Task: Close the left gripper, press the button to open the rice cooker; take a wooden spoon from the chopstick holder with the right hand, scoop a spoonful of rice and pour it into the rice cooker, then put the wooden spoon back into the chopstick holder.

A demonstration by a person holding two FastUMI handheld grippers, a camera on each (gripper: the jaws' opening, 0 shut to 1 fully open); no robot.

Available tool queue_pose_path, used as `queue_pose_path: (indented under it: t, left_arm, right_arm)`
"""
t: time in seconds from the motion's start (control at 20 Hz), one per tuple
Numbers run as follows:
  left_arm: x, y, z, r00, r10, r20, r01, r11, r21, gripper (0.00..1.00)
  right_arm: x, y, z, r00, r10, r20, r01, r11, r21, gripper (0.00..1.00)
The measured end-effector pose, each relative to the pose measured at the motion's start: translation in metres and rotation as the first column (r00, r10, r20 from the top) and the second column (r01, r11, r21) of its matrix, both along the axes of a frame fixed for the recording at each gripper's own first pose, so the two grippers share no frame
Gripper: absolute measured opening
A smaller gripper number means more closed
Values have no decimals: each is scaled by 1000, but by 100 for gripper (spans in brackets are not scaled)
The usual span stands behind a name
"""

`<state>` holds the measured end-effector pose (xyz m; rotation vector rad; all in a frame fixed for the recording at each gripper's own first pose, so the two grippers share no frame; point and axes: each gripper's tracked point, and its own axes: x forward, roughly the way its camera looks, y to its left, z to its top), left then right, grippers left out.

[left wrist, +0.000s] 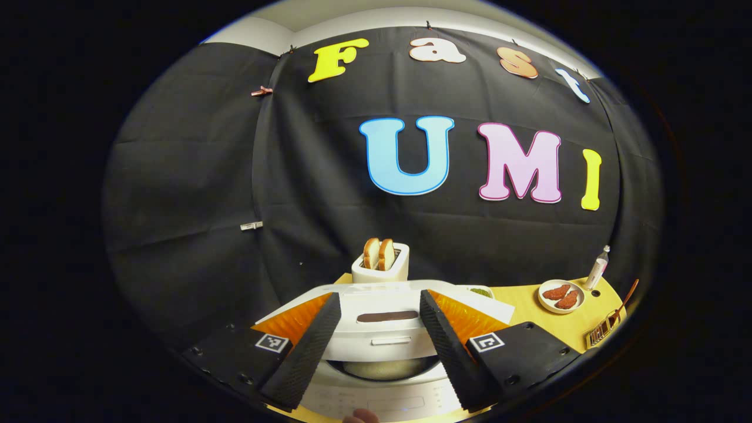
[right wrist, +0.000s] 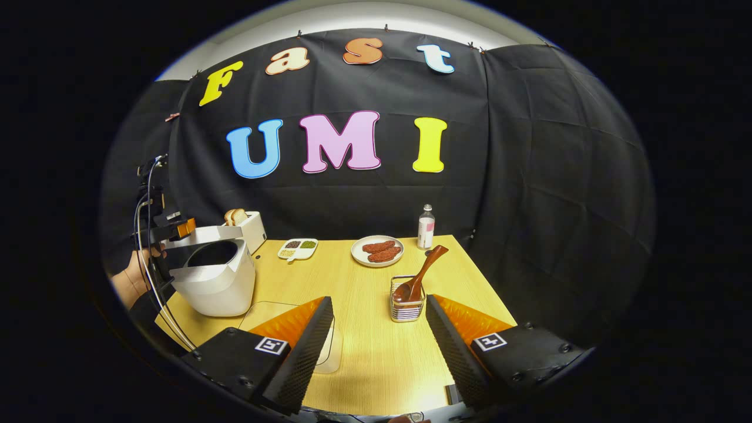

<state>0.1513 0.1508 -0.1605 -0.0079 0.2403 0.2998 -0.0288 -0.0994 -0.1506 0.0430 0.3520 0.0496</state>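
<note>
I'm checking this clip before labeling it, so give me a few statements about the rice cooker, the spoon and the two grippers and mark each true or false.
1. The rice cooker has its lid up. True.
2. The wooden spoon lies flat on the table. False: it stands tilted in the chopstick holder.
3. The right gripper grips the spoon. False: it is open and short of the holder.
4. The plate of sausages sits beside a bottle. True.
5. The toaster is empty. False: two bread slices stick out of it.
6. The left gripper is open in front of the rice cooker. True.
</note>
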Motion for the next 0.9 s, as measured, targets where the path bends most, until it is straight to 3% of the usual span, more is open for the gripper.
queue_pose_path:
  t: [0.9]
  left_arm:
    - [-28,-21,-84,990,-9,-139,6,1000,-18,99]
  right_arm:
    - [-5,6,-2,1000,-3,-11,3,1000,-18,99]
